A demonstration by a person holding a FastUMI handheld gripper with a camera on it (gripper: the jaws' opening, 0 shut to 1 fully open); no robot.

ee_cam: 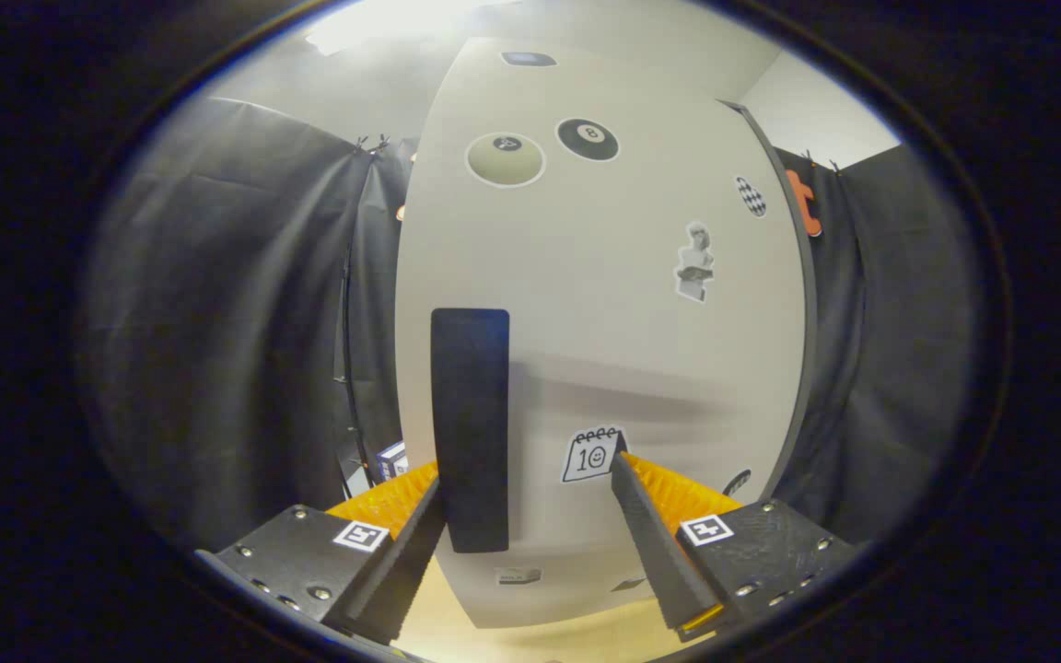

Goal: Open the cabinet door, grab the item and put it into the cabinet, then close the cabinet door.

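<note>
The white cabinet door [604, 304], covered with stickers, fills the space straight ahead of me. Its black upright handle [470, 428] stands near the door's left edge. My gripper [526, 470] is open and close to the door. The handle sits between the fingers, right against the left finger [415, 520], while the right finger [646, 516] stays well apart from it, beside a calendar sticker [591, 454]. A small blue-and-white box [391, 459] peeks out past the door's left edge, behind the left finger. I cannot tell whether the door is fully closed.
Black cloth walls [227, 322] hang on both sides of the cabinet. A light wooden surface [530, 640] lies under the door's lower edge. A dark strip [798, 322] runs down the cabinet's right edge.
</note>
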